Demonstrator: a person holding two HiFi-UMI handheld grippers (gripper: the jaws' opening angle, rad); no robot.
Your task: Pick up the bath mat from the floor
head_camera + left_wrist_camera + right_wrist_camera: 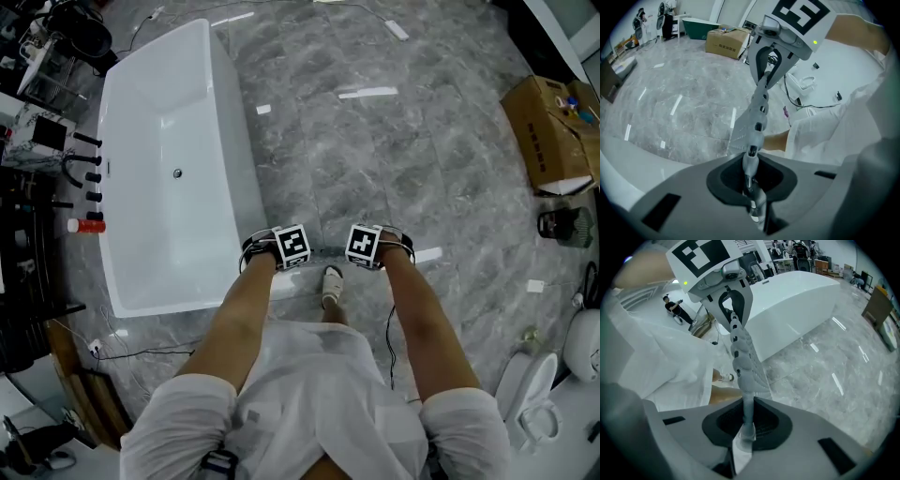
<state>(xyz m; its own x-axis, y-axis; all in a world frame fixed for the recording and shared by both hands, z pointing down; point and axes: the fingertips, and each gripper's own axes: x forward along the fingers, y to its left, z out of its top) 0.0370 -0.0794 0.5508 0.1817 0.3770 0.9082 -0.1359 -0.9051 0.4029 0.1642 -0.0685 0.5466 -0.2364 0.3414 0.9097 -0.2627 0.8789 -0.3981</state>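
Because the bath mat point(757, 117) is a limp, perforated sheet, it is held by one edge at two spots, so the stretch between the grips runs taut and the rest hangs below the jaws instead of folding on itself. The left gripper point(751, 187) has its jaws pressed together on that edge, with only the mat's thickness between the pads. From there the edge runs straight ahead of the jaws to the other gripper. The right gripper point(746, 425) is clamped on the mat in the same way, and what looks like a pale end of it pokes out behind the pads. Both grippers point steeply down, side by side and near each other in front of the person's thighs (the head view shows little more than their marker cubes and a thin grey strip between them). Beyond the right jaws stands the white bathtub point(797, 301). Beyond the left jaws lie the grey marble floor point(670, 108) and a cardboard box point(724, 42). The mat looks clear of the floor, though its lower edge is out of sight, so the pick-up seems all but done.
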